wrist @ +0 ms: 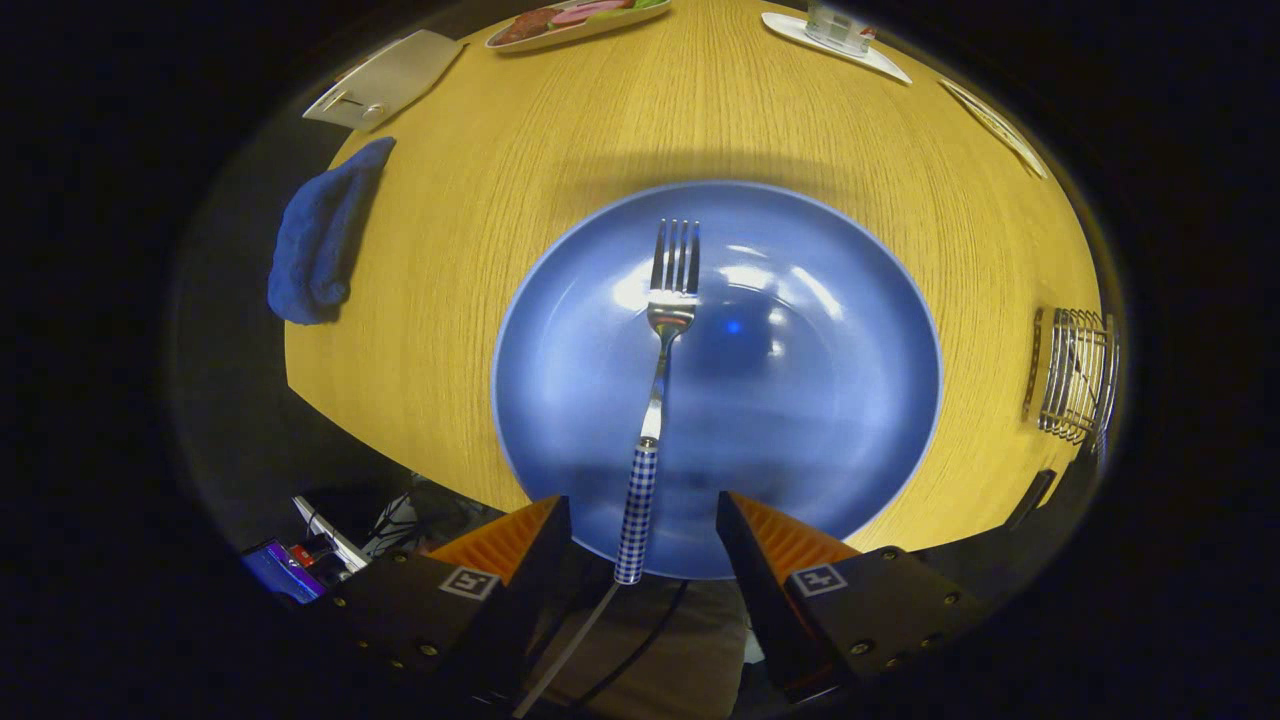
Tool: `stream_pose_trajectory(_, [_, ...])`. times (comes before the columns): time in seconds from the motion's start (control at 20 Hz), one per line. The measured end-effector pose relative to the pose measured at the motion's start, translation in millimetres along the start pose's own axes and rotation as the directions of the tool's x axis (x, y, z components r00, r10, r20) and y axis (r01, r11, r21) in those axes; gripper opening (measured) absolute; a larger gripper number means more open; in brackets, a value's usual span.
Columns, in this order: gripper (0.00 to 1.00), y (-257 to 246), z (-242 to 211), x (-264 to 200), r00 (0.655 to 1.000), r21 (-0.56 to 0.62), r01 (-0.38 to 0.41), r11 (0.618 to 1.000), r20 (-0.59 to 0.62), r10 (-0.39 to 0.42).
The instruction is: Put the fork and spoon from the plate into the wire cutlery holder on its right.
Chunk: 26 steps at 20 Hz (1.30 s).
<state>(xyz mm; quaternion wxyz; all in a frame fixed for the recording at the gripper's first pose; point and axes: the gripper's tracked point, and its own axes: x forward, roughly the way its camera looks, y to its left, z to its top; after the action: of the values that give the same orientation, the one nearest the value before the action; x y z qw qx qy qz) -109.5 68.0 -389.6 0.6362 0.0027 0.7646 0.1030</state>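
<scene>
Pale wood tabletop (pixel 620 130) carries a blue plate (pixel 830 420) just ahead of the gripper (pixel 642 525), whose jaws stand spread and empty. One fork (pixel 660 400) lies on the plate, its checked handle pointing back between the fingers, tines away. Beyond the right finger stands the wire cutlery holder (pixel 1075 385).

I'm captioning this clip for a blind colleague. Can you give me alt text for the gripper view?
A fork with a checked handle lies on a blue plate, its handle end between the open jaws of the gripper, which do not touch it. The plate sits on a wooden table, with a wire cutlery holder to its right.
</scene>
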Motion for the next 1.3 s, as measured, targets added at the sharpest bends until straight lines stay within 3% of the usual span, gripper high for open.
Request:
stream_pose_trajectory(0.05, [0.82,-3,-2,2,1.0,-0.006,0.006,1.0,-0.009,-0.006])
stream_pose_trajectory(0.2, [0.85,-5,1,5,1.0,-0.011,0.011,1.0,-0.002,-0.011])
stream_pose_trajectory(0.25, [0.76,-8,1,8,1.0,-0.009,0.019,1.0,-0.009,-0.019])
stream_pose_trajectory(0.4, [0.67,-12,5,1,0.999,-0.048,0.044,0.998,-0.025,-0.045])
stream_pose_trajectory(0.45, [0.5,-15,2,6,0.998,-0.054,0.057,0.997,-0.032,-0.059])
stream_pose_trajectory(0.5, [0.41,-16,2,8,0.997,-0.073,0.057,0.996,-0.039,-0.06])
stream_pose_trajectory(0.7, [0.39,-36,9,8,0.989,-0.158,0.129,0.979,-0.045,-0.138])
stream_pose_trajectory(0.75, [0.04,-38,11,7,0.989,-0.166,0.138,0.977,-0.036,-0.146])
stream_pose_trajectory(1.3, [0.04,-48,13,-37,0.985,-0.284,0.08,0.955,-0.126,-0.12])
